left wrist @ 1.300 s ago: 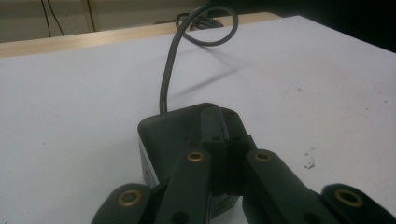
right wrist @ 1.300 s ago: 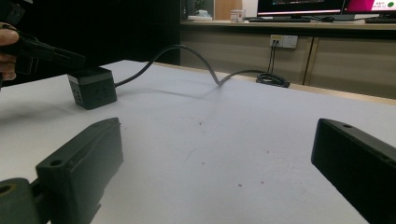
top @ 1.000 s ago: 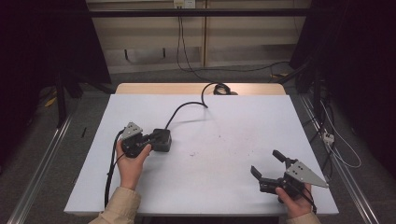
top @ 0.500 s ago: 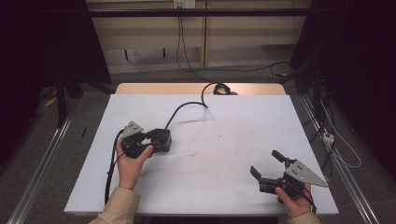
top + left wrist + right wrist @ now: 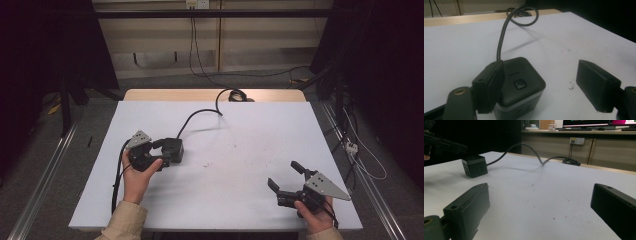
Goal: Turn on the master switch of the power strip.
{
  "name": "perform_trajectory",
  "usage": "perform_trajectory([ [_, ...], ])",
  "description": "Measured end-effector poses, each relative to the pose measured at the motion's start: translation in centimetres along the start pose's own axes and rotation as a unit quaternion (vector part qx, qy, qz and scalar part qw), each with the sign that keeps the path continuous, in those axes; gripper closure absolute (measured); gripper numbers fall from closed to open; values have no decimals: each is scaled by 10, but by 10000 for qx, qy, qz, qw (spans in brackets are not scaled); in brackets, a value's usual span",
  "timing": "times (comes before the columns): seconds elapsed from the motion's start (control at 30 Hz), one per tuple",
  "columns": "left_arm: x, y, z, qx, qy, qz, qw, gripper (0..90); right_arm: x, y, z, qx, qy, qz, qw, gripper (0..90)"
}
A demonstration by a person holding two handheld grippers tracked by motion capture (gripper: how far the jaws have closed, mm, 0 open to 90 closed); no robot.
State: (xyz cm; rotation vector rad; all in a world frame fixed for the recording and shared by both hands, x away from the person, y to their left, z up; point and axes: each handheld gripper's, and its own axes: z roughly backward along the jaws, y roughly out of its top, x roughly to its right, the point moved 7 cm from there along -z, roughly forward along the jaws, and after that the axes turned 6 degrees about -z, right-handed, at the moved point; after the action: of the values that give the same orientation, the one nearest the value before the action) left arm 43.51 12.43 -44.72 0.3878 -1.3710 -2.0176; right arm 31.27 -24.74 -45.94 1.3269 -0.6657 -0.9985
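A black cube-shaped power block (image 5: pixel 172 150) with a button on top (image 5: pixel 520 82) sits at the left of the white table (image 5: pixel 250 135). Its grey cable (image 5: pixel 197 116) arches away toward the far edge. My left gripper (image 5: pixel 162 153) lies level at the block's near-left side. Its jaws have just been opening: one pad rests against the block's side and the other stands well clear, so my left gripper (image 5: pixel 540 72) is open with the block between its jaws. My right gripper (image 5: pixel 283 174) stands open and empty at the front right, and its view looks across at the block (image 5: pixel 474 166).
The cable (image 5: pixel 529 147) ends in a coil (image 5: pixel 235 95) on the wooden strip at the table's far edge. A white power strip (image 5: pixel 350 146) and loose wires lie on the floor to the right. Metal rails run along both sides of the table.
The left gripper's jaws have spread apart at the power block. The block and both hands have stayed in place.
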Motion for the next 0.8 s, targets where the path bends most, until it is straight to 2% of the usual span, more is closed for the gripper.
perform_trajectory([
  [0.27,3,1,10,5,-49,-105,9999,137,2,1,2,31,-23,-27,10000,17],
  [0.4,4,1,13,40,-118,-113,9999,136,2,1,3,36,-35,-53,10000,17],
  [0.8,4,-1,21,76,-130,-164,9998,117,3,1,4,48,-37,-75,10000,17],
])
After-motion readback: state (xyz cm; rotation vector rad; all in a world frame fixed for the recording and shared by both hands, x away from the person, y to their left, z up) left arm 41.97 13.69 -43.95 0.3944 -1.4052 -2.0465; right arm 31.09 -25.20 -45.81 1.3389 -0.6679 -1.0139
